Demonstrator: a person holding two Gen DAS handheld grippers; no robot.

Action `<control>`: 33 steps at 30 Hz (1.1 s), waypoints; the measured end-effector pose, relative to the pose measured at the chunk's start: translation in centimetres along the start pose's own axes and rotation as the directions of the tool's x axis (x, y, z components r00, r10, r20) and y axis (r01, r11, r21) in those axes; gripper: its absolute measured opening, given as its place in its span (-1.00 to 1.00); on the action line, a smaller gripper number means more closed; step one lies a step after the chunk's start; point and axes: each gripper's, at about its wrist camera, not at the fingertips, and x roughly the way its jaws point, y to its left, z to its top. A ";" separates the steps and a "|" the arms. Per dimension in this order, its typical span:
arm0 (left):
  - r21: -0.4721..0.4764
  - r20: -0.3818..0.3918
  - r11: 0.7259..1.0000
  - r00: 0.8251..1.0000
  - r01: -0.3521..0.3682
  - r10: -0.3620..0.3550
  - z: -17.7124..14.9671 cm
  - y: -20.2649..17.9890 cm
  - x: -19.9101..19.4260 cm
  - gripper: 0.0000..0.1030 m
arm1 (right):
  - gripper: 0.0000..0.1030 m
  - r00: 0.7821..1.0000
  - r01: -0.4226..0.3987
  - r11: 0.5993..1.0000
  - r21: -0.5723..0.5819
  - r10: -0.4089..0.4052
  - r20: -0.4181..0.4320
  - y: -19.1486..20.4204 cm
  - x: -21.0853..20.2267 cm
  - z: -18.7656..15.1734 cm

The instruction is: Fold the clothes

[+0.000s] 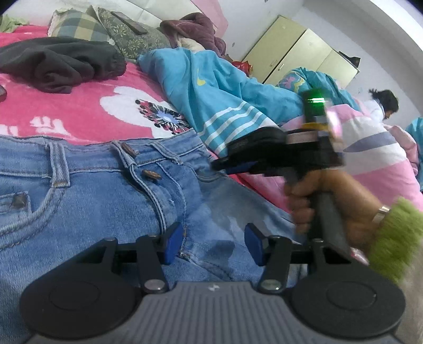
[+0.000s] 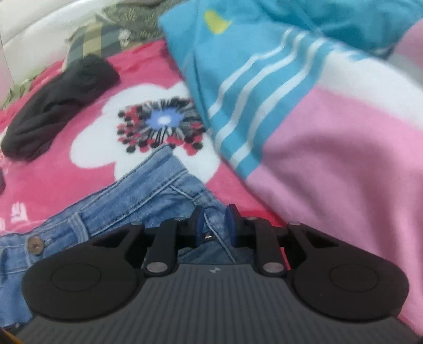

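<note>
Left wrist view: looks forward along the left gripper, low and close over the jeans, angled mildly down across the pink blanket toward the cabinets.
Right wrist view: looks along the right gripper, pitched more steeply down – very near the jeans' waistband corner; picture blurred.
Cross-sight: the left view catches the right gripper from the side, at its right.
Shared ground: jeans, blanket's flower print, dark garment, blue striped quilt, checked pillow.
</note>
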 end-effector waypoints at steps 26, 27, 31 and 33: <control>-0.007 0.018 0.999 0.999 0.036 -0.036 0.5 -0.1 -0.1 0.30 | -0.35 0.958 0.196 0.942 0.273 -0.244 0.154 -8.0 -31.7 -12.9; -0.005 0.029 0.999 0.999 0.043 -0.043 0.6 -0.3 -0.4 0.34 | -0.34 0.947 0.227 0.926 0.302 -0.282 0.155 -8.4 -34.3 -15.2; 0.012 0.105 0.985 0.979 0.175 -0.175 0.5 -0.9 -2.3 0.36 | -0.21 0.908 0.320 0.854 0.410 -0.401 0.126 -8.4 -40.4 -25.1; 0.028 0.076 0.979 0.976 0.201 -0.202 0.1 -1.4 -1.9 0.42 | -0.20 0.897 0.330 0.815 0.476 -0.428 0.110 -8.5 -41.4 -29.8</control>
